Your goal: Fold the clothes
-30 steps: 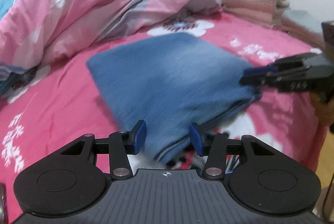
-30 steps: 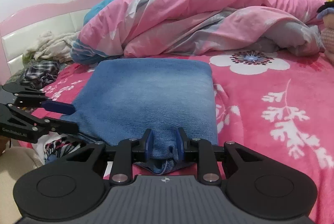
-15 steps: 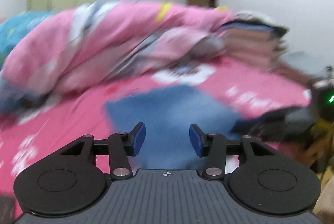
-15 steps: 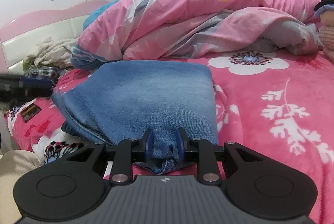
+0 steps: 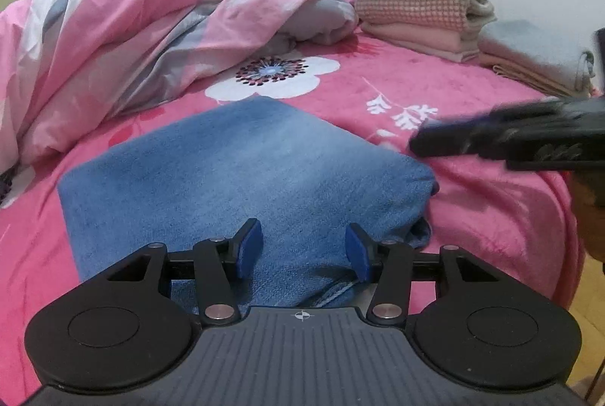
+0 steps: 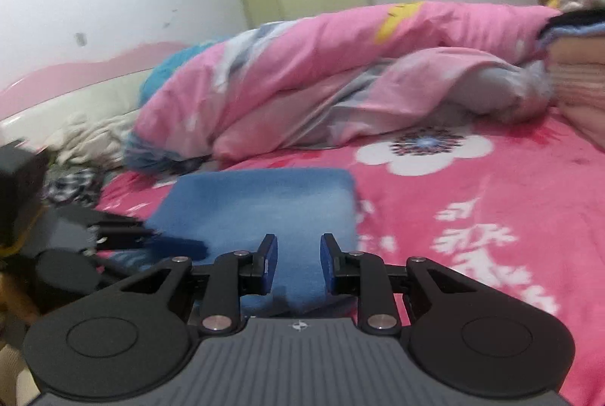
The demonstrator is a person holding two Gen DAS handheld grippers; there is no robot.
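Note:
A folded blue garment [image 5: 234, 171] lies flat on the pink flowered bedspread [image 5: 491, 217], near the bed's front edge. My left gripper [image 5: 304, 251] hovers open over its near edge, nothing between the blue pads. In the left wrist view the right gripper [image 5: 419, 143] shows as a blurred black shape at the right, above the bedspread just past the garment's right corner. In the right wrist view the blue garment [image 6: 264, 202] lies ahead; my right gripper [image 6: 298, 260] is open over its near edge and holds nothing. The left gripper [image 6: 174, 247] is blurred at the left.
A crumpled pink and grey duvet [image 5: 151, 28] fills the back of the bed. A stack of folded clothes [image 5: 419, 5] stands at the back right. Loose clothes [image 6: 83, 141] lie by the headboard [image 6: 75, 92]. The bed's edge [image 5: 567, 254] drops to the floor at the right.
My right gripper let go of the garment's edge, opened and lifted away. My left gripper swung up and came back down over the near edge. The garment now lies flat.

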